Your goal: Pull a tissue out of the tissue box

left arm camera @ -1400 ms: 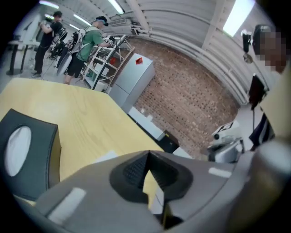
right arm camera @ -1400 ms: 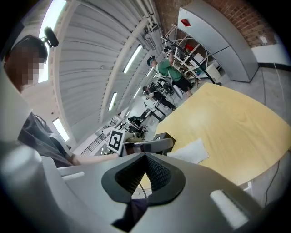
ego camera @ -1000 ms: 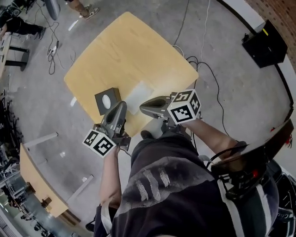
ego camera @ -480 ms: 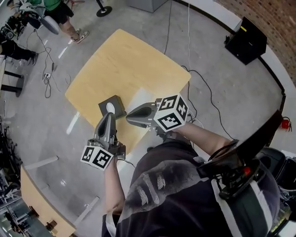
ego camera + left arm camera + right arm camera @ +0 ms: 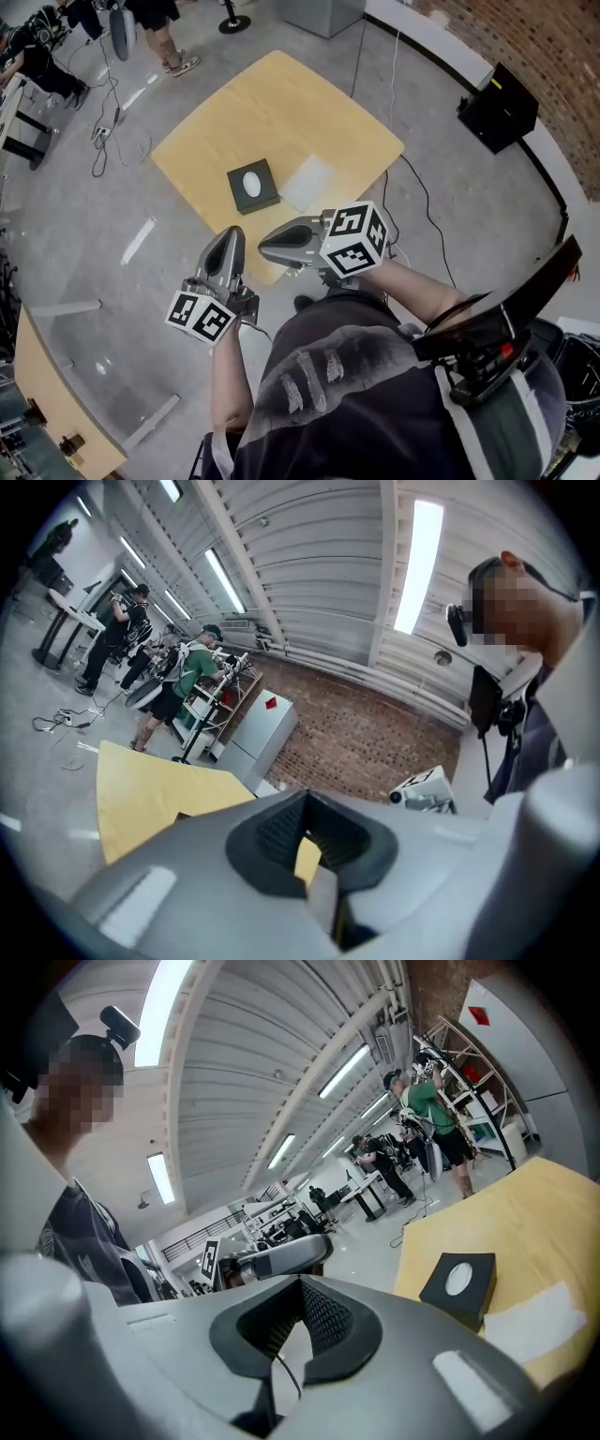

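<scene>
The wooden table (image 5: 281, 112) stood on a grey floor. By its near corner, the left hand-held gripper (image 5: 232, 234) and the right hand-held gripper (image 5: 265, 249) were held side by side, both clenched on nothing. The black tissue box (image 5: 253, 186) sat on the table apart from them, with a white tissue (image 5: 310, 182) lying flat just beside it.

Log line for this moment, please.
left tongs: shut, empty | right tongs: shut, empty | tissue box: on table | tissue: flat beside box | tongs: apart from both
</scene>
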Demonstrator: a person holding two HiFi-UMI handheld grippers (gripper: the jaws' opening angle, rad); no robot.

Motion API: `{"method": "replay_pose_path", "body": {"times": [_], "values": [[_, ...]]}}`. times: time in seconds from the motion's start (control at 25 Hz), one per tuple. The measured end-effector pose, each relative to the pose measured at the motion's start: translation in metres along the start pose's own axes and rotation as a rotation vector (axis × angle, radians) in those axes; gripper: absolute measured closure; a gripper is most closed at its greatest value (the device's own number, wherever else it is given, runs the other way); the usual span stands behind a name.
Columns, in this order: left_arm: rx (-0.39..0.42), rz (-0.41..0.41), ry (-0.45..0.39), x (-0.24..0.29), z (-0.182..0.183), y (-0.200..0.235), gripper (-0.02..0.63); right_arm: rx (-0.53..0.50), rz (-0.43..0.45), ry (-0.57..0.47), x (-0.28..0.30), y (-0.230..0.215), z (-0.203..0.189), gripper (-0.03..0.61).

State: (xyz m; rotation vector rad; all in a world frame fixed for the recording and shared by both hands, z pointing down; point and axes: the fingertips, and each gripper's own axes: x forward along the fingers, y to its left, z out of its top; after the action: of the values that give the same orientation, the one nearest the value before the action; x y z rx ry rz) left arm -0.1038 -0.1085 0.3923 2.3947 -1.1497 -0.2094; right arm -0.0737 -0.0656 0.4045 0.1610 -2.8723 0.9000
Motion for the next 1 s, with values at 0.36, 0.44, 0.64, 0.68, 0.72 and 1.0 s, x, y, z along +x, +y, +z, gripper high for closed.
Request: {"method": "replay_pose_path", "body": {"times": [0.36,0.44,0.64,0.68,0.72,1.0], "values": [[0.005,-0.041,-0.051,-0.043,0.006,-0.014,0.612,-0.067,0.012,-0.010,0.018,0.051,-0.012,0.580],[0.005,-0.072,-0.066,-0.044,0.011,-0.020,0.612,-0.082,-0.011,-0.015,0.015,0.057,-0.008,0.580],[-0.024,-0.137,-0.079,-0.053,0.017,-0.024,0.612,-0.085,-0.065,-0.016,0.022,0.064,-0.005,0.580],[-0.029,-0.141,-0.076,-0.054,0.017,-0.023,0.612,-0.083,-0.070,-0.020,0.024,0.064,-0.003,0.580],[-0.031,-0.141,-0.073,-0.054,0.016,-0.023,0.612,-0.081,-0.070,-0.026,0.024,0.064,-0.002,0.580],[-0.020,-0.167,-0.028,-0.042,0.001,-0.057,0.612,-0.060,-0.106,-0.103,-0.015,0.067,0.001,0.580]]}}
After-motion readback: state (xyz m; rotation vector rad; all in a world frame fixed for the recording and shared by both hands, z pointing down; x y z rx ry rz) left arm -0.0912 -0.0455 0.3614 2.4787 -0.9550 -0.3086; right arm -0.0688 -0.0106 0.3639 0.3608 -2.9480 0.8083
